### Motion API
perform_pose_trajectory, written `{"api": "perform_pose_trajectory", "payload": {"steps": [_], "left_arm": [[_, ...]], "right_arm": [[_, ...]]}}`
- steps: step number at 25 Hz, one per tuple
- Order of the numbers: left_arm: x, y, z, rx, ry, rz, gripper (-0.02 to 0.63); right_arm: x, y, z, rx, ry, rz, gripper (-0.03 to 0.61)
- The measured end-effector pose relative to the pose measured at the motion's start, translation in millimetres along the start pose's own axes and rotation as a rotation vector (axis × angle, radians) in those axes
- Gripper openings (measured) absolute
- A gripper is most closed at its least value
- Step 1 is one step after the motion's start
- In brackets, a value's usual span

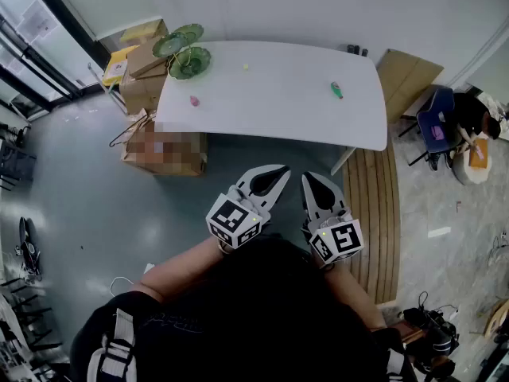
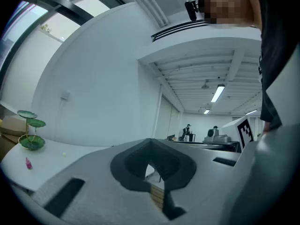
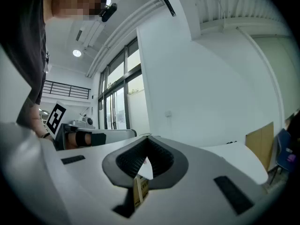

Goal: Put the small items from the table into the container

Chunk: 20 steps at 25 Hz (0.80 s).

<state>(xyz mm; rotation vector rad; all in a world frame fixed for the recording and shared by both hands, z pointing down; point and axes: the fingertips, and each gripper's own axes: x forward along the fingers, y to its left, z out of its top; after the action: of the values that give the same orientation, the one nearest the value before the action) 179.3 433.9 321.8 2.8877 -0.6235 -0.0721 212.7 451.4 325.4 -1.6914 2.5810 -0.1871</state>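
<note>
A white table [image 1: 270, 110] stands ahead of me across the grey floor. On it lie a small pink item [image 1: 194, 100], a tiny yellow item [image 1: 246, 67] and a green item [image 1: 337, 90]. A green tiered dish stand [image 1: 184, 52] sits at the table's far left corner. Both grippers hang close to my body, well short of the table. My left gripper [image 1: 281, 169] is shut with nothing in it, and so is my right gripper [image 1: 306, 178]. The left gripper view shows the stand [image 2: 32, 131] and the pink item [image 2: 28, 163] beyond the closed left gripper [image 2: 150, 139]. In its own view, the right gripper [image 3: 147, 136] also has its jaws together.
Cardboard boxes [image 1: 143, 82] are stacked left of the table, one more [image 1: 163, 151] by its near left corner. A slatted wooden panel [image 1: 375, 213] lies on the floor at right. A blue chair [image 1: 436, 118] and a seated person [image 1: 477, 118] are at far right.
</note>
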Motion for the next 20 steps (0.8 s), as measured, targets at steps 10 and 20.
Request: {"api": "perform_pose_trajectory", "payload": {"steps": [10, 20], "left_arm": [[-6.2, 2.4, -2.8, -0.010, 0.010, 0.028, 0.005], [-30.7, 16.4, -7.7, -0.010, 0.026, 0.105, 0.005]], "right_arm": [[2.7, 3.1, -2.3, -0.001, 0.004, 0.024, 0.014], [17.3, 18.4, -8.7, 0.050, -0.010, 0.092, 0.015]]}}
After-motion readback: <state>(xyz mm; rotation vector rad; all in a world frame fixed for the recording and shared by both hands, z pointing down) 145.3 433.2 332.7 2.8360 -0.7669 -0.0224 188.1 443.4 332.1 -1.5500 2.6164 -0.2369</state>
